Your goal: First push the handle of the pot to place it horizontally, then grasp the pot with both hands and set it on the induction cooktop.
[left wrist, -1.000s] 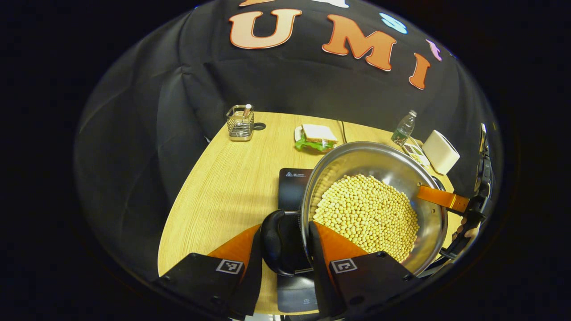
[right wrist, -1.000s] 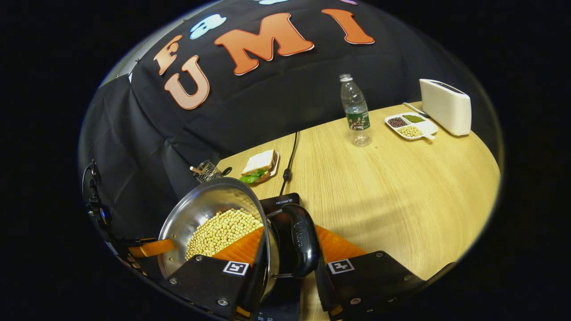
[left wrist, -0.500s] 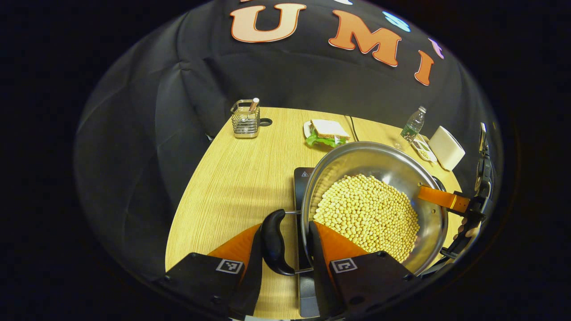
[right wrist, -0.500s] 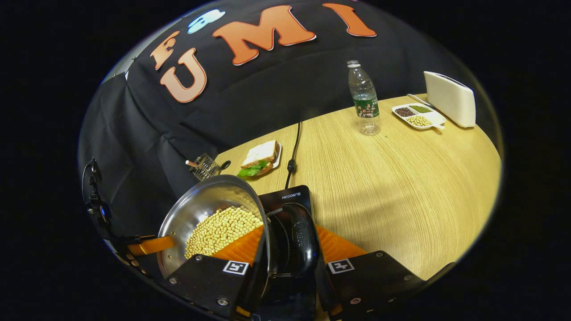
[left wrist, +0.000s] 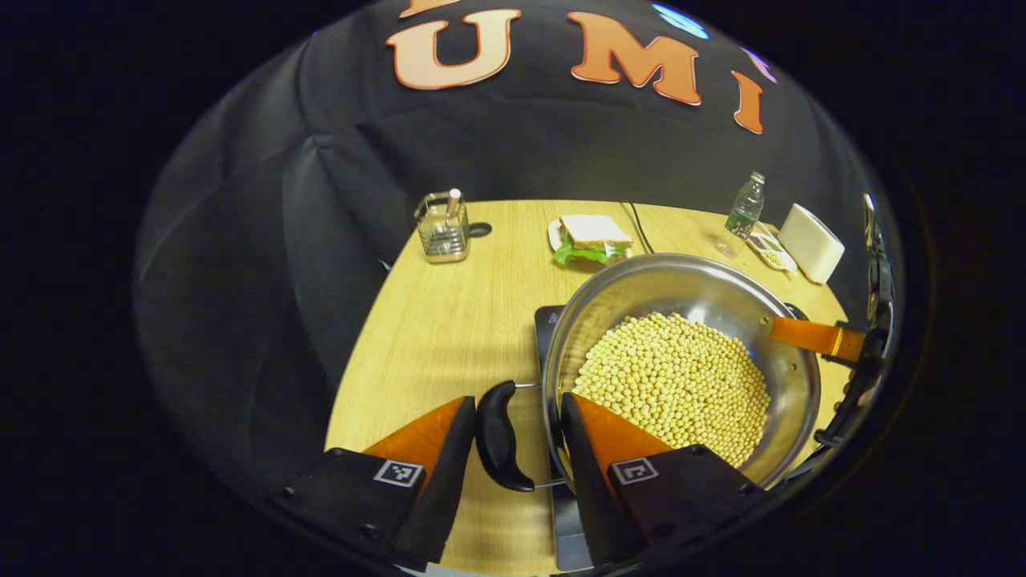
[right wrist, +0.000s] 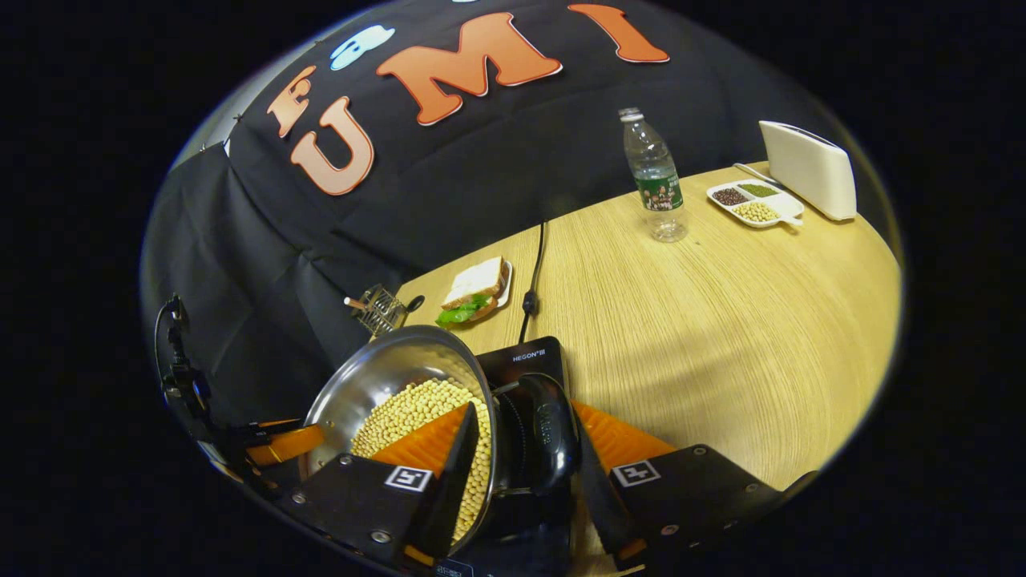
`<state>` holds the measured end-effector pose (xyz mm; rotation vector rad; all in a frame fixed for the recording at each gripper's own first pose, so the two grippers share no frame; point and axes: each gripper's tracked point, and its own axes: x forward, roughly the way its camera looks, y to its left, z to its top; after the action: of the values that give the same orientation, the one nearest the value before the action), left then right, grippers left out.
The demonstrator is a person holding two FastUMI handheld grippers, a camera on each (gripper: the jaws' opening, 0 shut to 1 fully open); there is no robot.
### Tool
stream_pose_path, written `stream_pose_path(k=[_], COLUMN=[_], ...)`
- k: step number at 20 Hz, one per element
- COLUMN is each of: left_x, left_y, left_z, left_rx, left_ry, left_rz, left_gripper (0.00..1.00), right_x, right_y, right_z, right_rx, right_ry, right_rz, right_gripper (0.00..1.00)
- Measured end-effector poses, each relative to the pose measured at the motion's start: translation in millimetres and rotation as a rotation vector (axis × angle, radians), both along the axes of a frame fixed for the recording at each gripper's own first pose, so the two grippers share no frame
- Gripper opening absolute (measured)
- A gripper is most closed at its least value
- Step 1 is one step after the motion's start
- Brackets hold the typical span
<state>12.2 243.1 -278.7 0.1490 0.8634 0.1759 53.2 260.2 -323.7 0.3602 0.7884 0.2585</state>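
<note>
Right tool (right wrist: pixel 521 473) hides the cooktop (right wrist: pixel 525 361) beneath pot (right wrist: pixel 385 377).

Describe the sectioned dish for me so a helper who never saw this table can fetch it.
On the wooden table, look to the far corner where the white toaster stands. Between it and the clear water bottle lies a small white divided tray; its compartments hold dark, green and pale beans.
</note>
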Motion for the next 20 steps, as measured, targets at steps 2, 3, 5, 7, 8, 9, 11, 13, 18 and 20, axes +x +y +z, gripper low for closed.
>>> stream_pose_path(k=[2, 3, 5, 7, 8, 9, 11, 13, 18, 20], left_x=[1, 4, 11, 21, 25, 26, 32, 36, 39, 42], left_y=[7, 10, 10, 2, -3, -10, -27, -51, -79, -95], left_z=[12, 21, 39, 64, 76, 84, 96, 116, 191, 210], left_rx=[0.079, 0.110, 0.150, 0.182, 0.192, 0.189, 0.140, 0.080, 0.098, 0.069], left_ry=[-0.041, -0.075, -0.149, -0.247, -0.295, -0.329, -0.377, -0.445, -0.638, -0.707], left_rz=[0.028, 0.031, 0.033, 0.023, 0.018, 0.012, 0.004, 0.000, 0.029, 0.038], left_gripper=[1.00, 0.98, 0.98, 0.98, 0.98, 0.98, 0.98, 0.98, 0.97, 0.98], right_x=[0, 1, 0, 3, 4, 5, 5, 8, -1, -7], right_y=[-15, -24, -38, -61, -72, -84, -106, -128, -183, -201], right_z=[13, 23, 45, 71, 85, 99, 127, 158, 228, 253], right_rx=[-0.018, -0.027, -0.024, -0.034, -0.044, -0.053, -0.069, -0.092, -0.164, -0.187], right_ry=[-0.032, -0.054, -0.099, -0.158, -0.190, -0.220, -0.276, -0.344, -0.490, -0.542], right_rz=[-0.018, -0.025, -0.040, -0.066, -0.077, -0.089, -0.104, -0.122, -0.152, -0.168], right_gripper=[0.88, 0.95, 0.95, 0.95, 0.95, 0.95, 0.95, 0.95, 0.95, 0.95])
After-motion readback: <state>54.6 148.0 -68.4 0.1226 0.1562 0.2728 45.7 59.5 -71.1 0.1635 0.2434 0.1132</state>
